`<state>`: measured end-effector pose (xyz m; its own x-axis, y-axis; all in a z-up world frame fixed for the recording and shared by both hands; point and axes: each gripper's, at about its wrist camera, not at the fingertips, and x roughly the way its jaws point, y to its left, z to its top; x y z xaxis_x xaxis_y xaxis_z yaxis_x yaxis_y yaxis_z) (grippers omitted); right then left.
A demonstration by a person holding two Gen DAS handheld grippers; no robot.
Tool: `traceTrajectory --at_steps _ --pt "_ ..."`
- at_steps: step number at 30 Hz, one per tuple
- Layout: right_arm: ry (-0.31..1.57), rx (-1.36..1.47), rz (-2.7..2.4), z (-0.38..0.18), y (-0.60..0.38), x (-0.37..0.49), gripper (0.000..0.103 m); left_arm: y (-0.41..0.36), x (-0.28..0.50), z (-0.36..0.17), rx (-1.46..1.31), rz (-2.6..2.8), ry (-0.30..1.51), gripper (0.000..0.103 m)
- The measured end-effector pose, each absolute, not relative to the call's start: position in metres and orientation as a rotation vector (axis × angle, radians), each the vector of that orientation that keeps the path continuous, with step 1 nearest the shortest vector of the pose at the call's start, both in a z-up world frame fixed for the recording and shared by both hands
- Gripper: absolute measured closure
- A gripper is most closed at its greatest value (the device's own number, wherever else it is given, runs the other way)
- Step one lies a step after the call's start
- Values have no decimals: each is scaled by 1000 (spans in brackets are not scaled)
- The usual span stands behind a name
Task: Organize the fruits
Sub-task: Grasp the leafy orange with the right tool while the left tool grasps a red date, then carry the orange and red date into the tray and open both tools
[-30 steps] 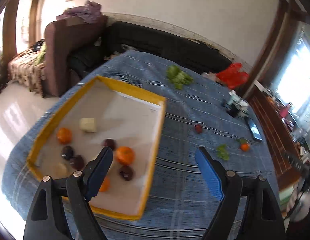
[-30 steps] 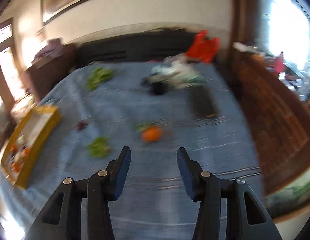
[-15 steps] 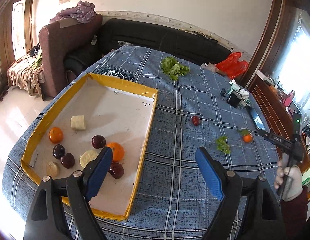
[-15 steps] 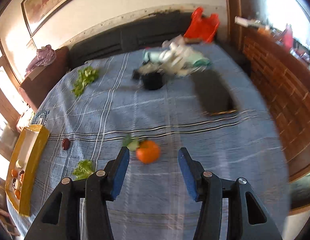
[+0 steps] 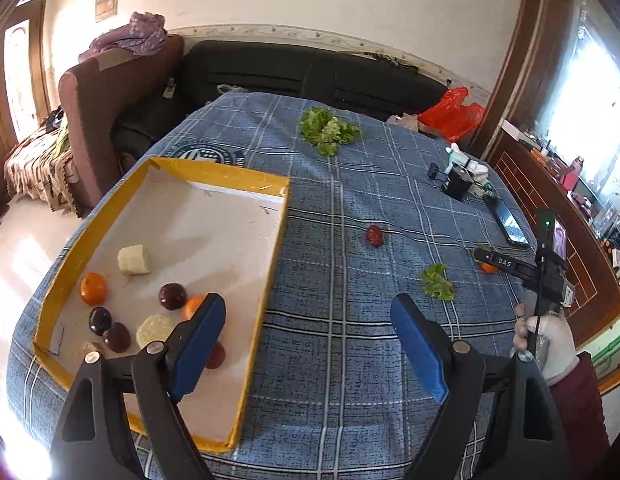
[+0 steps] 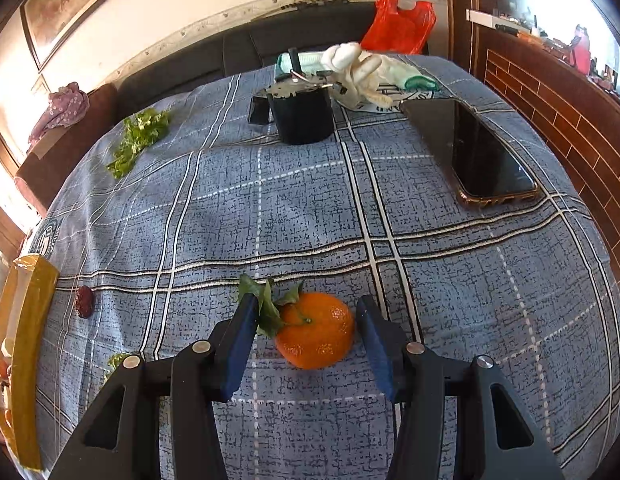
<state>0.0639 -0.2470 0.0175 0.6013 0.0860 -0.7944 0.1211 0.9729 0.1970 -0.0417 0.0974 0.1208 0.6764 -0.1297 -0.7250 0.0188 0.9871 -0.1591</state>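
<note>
fruits (image 5: 173, 296) sit in yellow tray (image 5: 226, 174); left claw (image 5: 306, 344) wide, right claw (image 6: 306, 326) wide around orange (image 6: 315, 330).

A home living room is indicated: a black sofa (image 5: 310, 76), a brown armchair (image 5: 110, 112) and a framed picture (image 6: 70, 4) are seen beyond the bench's far edge.

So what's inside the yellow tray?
The yellow tray holds two oranges, dark plums and pale chunks. The left tongs cover part of one orange and a plum.
</note>
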Motion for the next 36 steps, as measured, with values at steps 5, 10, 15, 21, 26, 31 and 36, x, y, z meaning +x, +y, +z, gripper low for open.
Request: traceTrajectory --at_steps 5,10,15,21,26,31,36 --pt "884 312 -6 19 -251 49 62 74 -17 117 -116 -127 845 19" --pt "845 389 123 27 -250 32 62 54 21 109 -102 -148 856 19" --pt "864 361 167 25 -238 30 62 30 76 87 -103 -195 906 19" --pt "869 339 181 24 -236 31 62 4 128 56 -43 -172 960 22" --pt "864 312 171 26 -234 33 62 -10 148 27 85 -132 1014 23" --pt "863 290 176 27 -229 33 62 -21 145 15 192 -173 1005 81" --pt "872 289 186 25 -229 35 61 -22 135 25 198 -164 976 84"
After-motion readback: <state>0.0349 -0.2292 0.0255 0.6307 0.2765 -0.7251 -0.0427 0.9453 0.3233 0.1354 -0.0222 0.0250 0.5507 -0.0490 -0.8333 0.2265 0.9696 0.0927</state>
